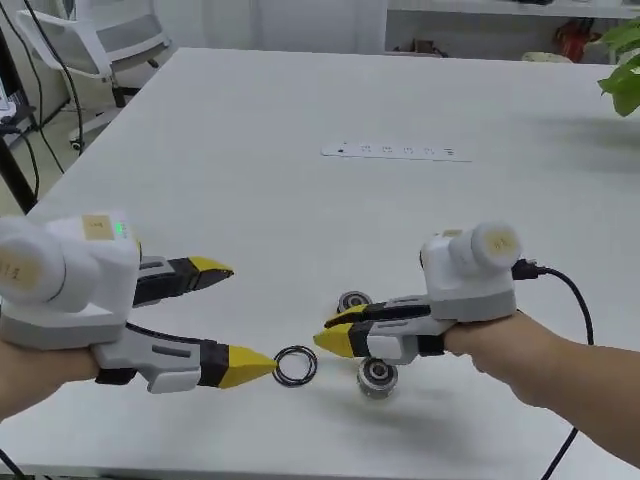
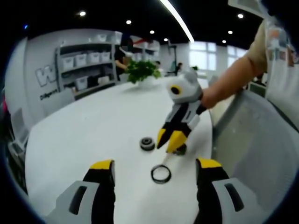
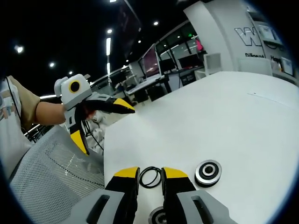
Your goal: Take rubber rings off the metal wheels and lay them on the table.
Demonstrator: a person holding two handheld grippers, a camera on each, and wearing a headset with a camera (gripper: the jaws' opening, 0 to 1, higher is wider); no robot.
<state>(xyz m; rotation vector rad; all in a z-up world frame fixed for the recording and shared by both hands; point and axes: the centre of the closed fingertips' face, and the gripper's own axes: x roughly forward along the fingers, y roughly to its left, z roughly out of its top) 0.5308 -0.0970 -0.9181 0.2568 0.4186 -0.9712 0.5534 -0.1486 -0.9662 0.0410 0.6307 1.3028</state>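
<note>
**One ring down, at least one wheel left to strip**

A thin black rubber ring (image 1: pixel 295 366) lies flat on the white surface (image 1: pixel 300 200), close to its near edge and free of any wheel. It sits between the two pairs of tongs and neither touches it.

Just beside the ring, towards the right edge, stands a small grey metal wheel (image 1: pixel 377 376). Its rim looks bare, so the loose ring probably came from it. A second, dark-rimmed metal wheel (image 1: pixel 354 300) sits slightly further from the near edge. In the right gripper view the dark band around it reads as a ring still in place, so that one seems to be what remains.

The right tongs (image 1: pixel 320 330) hover over the two wheels with the yellow tips parted by only a narrow gap and nothing between them. The left tongs (image 1: pixel 250 318) are spread wide and empty, pointing at the ring.

Further out, a flush socket strip (image 1: pixel 395 152) is set into the middle of the surface, and a leafy green plant (image 1: pixel 625 70) stands by the far right corner.
</note>
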